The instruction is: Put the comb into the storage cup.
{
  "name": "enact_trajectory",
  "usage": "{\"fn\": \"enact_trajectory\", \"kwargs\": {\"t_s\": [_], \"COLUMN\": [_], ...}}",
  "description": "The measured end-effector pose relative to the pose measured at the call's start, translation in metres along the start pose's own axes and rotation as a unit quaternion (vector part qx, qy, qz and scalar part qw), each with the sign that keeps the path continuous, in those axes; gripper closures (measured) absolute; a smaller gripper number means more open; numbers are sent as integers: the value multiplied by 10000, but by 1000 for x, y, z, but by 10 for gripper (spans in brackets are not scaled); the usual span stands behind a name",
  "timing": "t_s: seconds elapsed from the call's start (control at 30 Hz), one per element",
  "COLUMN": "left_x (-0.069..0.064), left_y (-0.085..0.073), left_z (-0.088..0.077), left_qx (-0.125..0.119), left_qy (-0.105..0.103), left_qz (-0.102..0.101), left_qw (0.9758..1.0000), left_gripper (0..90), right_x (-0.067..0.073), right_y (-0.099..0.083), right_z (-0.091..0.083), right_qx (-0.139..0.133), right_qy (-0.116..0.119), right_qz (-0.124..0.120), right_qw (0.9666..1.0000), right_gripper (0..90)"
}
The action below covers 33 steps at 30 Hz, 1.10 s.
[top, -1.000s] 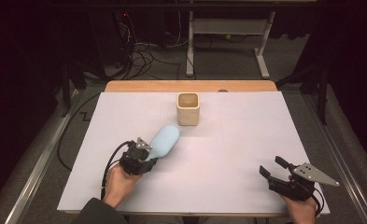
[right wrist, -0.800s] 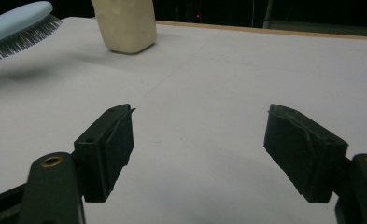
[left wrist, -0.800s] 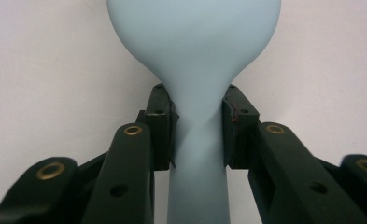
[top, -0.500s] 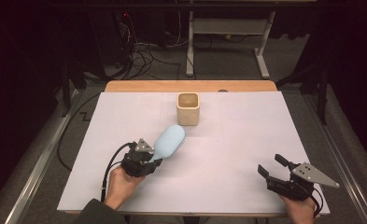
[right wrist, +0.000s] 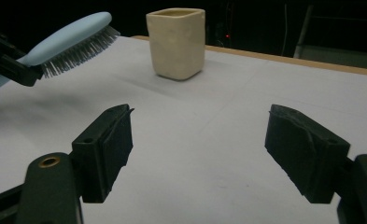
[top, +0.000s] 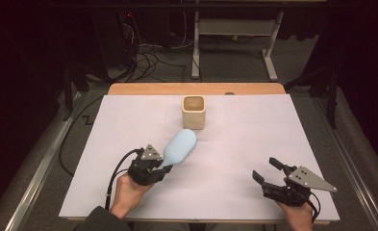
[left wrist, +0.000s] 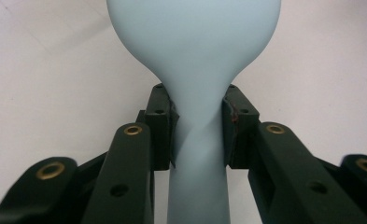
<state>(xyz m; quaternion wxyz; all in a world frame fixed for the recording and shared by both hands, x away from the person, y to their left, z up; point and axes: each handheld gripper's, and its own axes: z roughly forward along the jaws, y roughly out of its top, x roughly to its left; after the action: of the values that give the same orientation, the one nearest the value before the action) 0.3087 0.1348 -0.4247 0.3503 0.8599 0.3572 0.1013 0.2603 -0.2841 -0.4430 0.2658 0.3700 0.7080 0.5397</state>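
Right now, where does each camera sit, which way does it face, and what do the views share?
High view: above the person's side, facing forward and down on the table; both hands and tools show.
Left gripper view: on the left tool, along its jaws, shut on the hairbrush.
Right gripper view: on the right tool, low, across the table toward the cup; its jaws stand open.
Shared: hairbrush in all three; cup in two.

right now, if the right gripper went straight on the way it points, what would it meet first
Probably bare table: the right gripper has open jaws with nothing between them. The cream cup stands farther off, left of its line, so it may pass beside it; depth is unclear.
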Motion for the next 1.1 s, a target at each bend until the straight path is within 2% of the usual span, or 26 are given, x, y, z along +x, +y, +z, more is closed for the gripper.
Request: {"fn": "enact_trajectory", "kwargs": {"t_s": [0.27,0.4,0.57,0.87,1.1], "left_x": [-8,-12,-16,-23,-25], "left_y": [2,4,7,13,15], "left_z": [-1,-1,0,1,2], "left_qx": [-96,-114,-168,-206,-203], "left_qy": [-75,-98,-107,-111,-113], "left_qz": [90,168,237,357,408], "left_qw": [9999,9997,9995,9991,9989], "left_gripper": [691,691,691,691,691], "right_x": [12,19,26,41,52], "right_y": [5,7,7,10,20], "right_z": [13,18,26,48,65], "right_qx": [-28,-11,64,250,251], "right_qy": [362,454,623,992,1238], "right_qz": [136,49,52,107,153], "right_qw": [9992,9990,9980,9947,9919], "right_gripper": [239,239,235,225,217]}}
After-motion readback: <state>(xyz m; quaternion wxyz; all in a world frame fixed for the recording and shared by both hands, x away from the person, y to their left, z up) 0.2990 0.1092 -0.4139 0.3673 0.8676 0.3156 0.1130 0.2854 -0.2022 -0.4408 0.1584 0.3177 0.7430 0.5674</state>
